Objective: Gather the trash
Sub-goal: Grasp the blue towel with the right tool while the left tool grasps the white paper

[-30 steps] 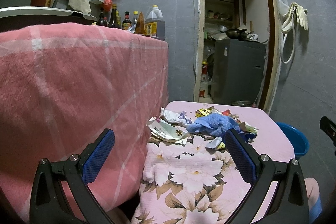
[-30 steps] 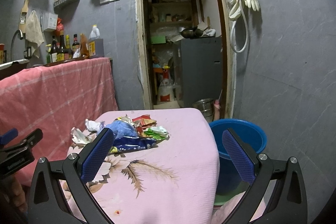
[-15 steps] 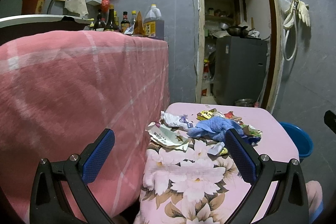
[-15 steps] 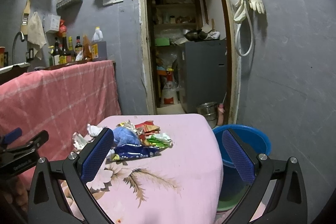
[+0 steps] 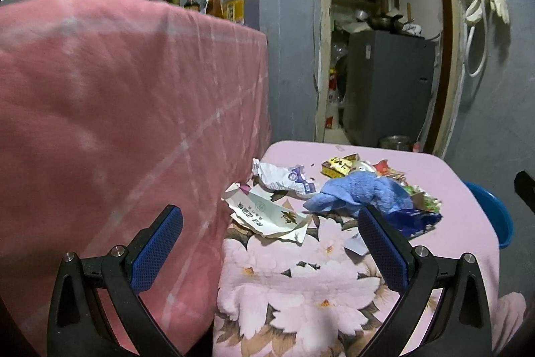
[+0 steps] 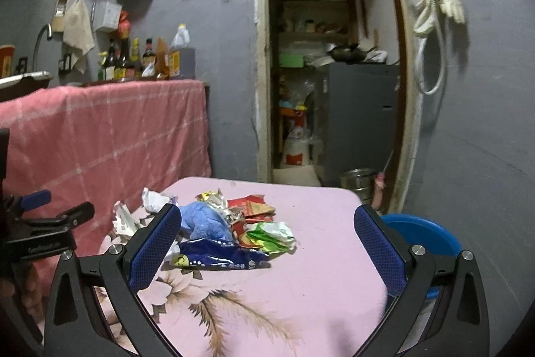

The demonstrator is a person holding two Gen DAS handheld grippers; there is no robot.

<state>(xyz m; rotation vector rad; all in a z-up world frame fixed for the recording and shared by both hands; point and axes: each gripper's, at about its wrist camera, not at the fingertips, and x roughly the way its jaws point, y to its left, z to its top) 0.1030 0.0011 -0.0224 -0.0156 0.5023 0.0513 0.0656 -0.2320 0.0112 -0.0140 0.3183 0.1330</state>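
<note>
A heap of trash lies on a small table under a pink flowered cloth [image 5: 301, 283] [image 6: 327, 243]: a torn white paper wrapper [image 5: 267, 214], a crumpled white packet [image 5: 284, 178], a blue cloth [image 5: 364, 193] [image 6: 204, 219], a dark blue snack bag [image 6: 217, 255], a green wrapper [image 6: 272, 233] and red wrappers [image 6: 252, 206]. My left gripper [image 5: 267, 248] is open, short of the white paper. My right gripper [image 6: 267, 245] is open too, nothing between its fingers, with the heap just ahead. The left gripper [image 6: 43, 223] also shows at the left of the right wrist view.
A blue basin [image 6: 421, 233] [image 5: 495, 216] sits on the floor to the table's right. A counter draped in pink checked cloth [image 5: 117, 122] stands close on the left, bottles [image 6: 133, 59] on top. Beyond is a doorway [image 6: 327, 72] with a grey cabinet [image 5: 384, 89].
Both grippers have moved forward and lower toward the trash heap, which now looms larger in both views. Both stay open.
</note>
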